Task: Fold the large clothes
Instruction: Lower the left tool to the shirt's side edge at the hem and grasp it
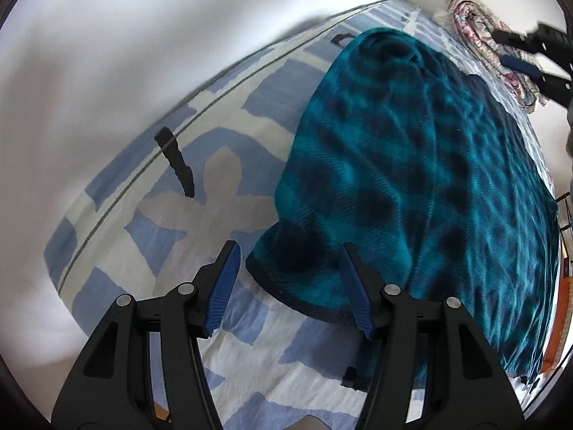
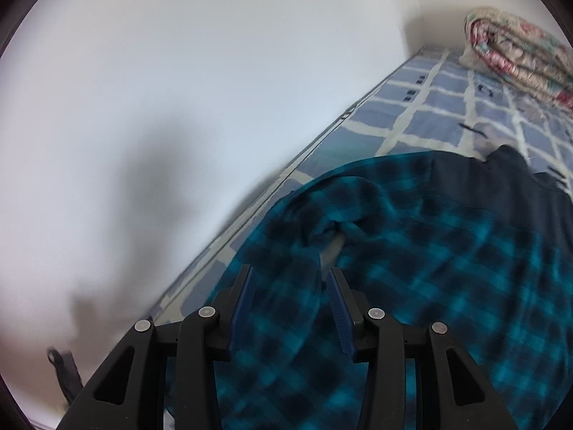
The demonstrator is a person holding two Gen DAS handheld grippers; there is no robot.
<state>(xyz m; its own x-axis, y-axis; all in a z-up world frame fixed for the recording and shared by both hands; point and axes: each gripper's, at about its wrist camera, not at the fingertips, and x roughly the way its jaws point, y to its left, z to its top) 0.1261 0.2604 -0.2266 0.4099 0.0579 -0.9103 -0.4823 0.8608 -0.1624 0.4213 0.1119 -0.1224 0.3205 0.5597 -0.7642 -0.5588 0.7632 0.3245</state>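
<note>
Left wrist view. Your left gripper (image 1: 288,268) points steeply down at the bed (image 1: 200,193), whose cover carries a blue, white and grey pattern. Its jaws stand apart and released; the blue pads (image 1: 224,288) press on nothing. A dark-bordered corner of the teal-and-black checked garment (image 1: 412,165) lies on the cover between the two fingers, just ahead of them, not pinched. The garment spreads from that corner up and to the right across most of the bed, its surface blurred. A white wall (image 1: 125,53) borders the bed on the far side. At the upper right, your right gripper (image 1: 519,53) shows as a dark shape near a folded floral quilt (image 1: 480,25) at the bed's far end; from here you cannot tell how its jaws stand.

Right wrist view. Your right gripper (image 2: 288,286) hangs over the same checked garment (image 2: 429,251), which fills the lower right of the frame. A raised fold of the fabric runs up between the fingers (image 2: 241,308), filling the gap; the picture is too blurred to tell whether the pads clench it. The bed cover (image 2: 429,107) stretches beyond, the floral quilt (image 2: 519,57) lying at its far corner against the white wall (image 2: 215,89).
</note>
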